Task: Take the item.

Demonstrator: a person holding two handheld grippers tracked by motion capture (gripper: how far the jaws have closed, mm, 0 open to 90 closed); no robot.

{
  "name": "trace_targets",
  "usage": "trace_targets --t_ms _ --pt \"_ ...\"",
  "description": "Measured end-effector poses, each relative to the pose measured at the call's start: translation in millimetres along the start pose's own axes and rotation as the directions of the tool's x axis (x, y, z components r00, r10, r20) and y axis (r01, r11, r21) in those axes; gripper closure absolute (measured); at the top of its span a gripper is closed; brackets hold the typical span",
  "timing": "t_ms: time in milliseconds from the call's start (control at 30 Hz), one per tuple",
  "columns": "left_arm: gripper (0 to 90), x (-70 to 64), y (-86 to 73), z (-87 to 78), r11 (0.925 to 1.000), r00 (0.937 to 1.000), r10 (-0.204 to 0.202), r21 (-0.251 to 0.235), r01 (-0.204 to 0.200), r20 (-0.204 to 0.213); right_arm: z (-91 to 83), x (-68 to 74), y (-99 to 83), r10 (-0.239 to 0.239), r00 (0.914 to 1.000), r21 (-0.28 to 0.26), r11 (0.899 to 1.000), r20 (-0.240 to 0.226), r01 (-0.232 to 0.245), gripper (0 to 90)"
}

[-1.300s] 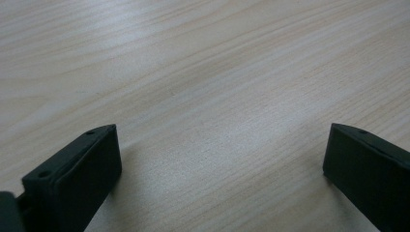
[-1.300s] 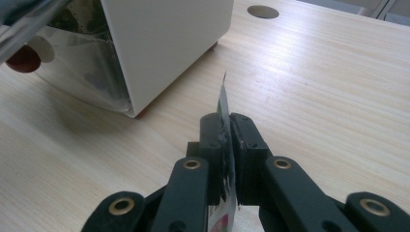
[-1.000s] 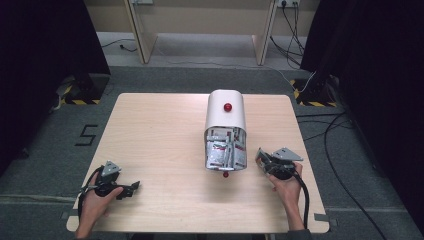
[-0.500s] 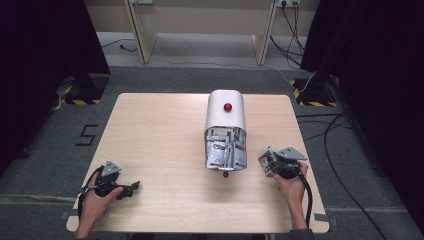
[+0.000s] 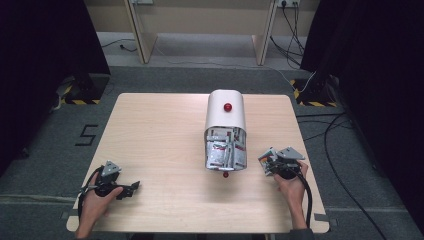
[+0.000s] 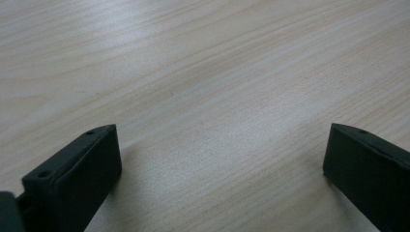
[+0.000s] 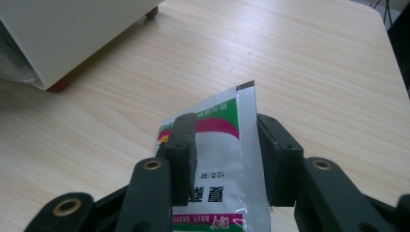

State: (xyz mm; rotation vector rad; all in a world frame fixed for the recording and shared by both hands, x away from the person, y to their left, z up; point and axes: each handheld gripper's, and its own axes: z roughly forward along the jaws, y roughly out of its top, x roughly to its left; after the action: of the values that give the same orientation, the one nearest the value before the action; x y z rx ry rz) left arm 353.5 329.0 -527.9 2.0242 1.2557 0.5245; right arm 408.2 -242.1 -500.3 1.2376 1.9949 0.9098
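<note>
A white round-topped dispenser (image 5: 226,115) lies mid-table, its open end facing me and stuffed with several silver sachets (image 5: 225,150). My right gripper (image 5: 269,163) sits just right of that opening, shut on a silver sachet with green and red print (image 5: 265,158). In the right gripper view that sachet (image 7: 227,108) is pinched between the two black jaws of the right gripper (image 7: 225,133), and its top corner sticks out beyond them. The dispenser's side (image 7: 72,34) lies up left. My left gripper (image 5: 131,188) rests at the front left, open, over bare wood (image 6: 217,106).
The dispenser has a red knob (image 5: 227,106) on top and a small red foot (image 5: 225,174) at its front. The table's right edge (image 5: 310,165) is close to my right hand. Cables (image 5: 345,150) run over the floor at right.
My right gripper has drawn slightly right and toward me, away from the dispenser's opening, with the sachet in it. The left gripper has stayed put.
</note>
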Motion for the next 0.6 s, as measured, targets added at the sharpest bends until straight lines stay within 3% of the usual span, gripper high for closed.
trace_targets --t_ms 267,600 --pt "0.0 0.0 0.0 0.0 1.0000 1.0000 0.000 0.000 0.000 0.000 3.8 1.1 -0.3 0.014 0.9998 0.000 1.000 -0.017 -0.014 55.9" --pt "0.0 0.0 0.0 0.0 1.0000 1.0000 0.000 0.000 0.000 0.000 4.5 1.7 0.1 0.013 0.9997 0.006 1.000 -0.022 -0.013 55.0"
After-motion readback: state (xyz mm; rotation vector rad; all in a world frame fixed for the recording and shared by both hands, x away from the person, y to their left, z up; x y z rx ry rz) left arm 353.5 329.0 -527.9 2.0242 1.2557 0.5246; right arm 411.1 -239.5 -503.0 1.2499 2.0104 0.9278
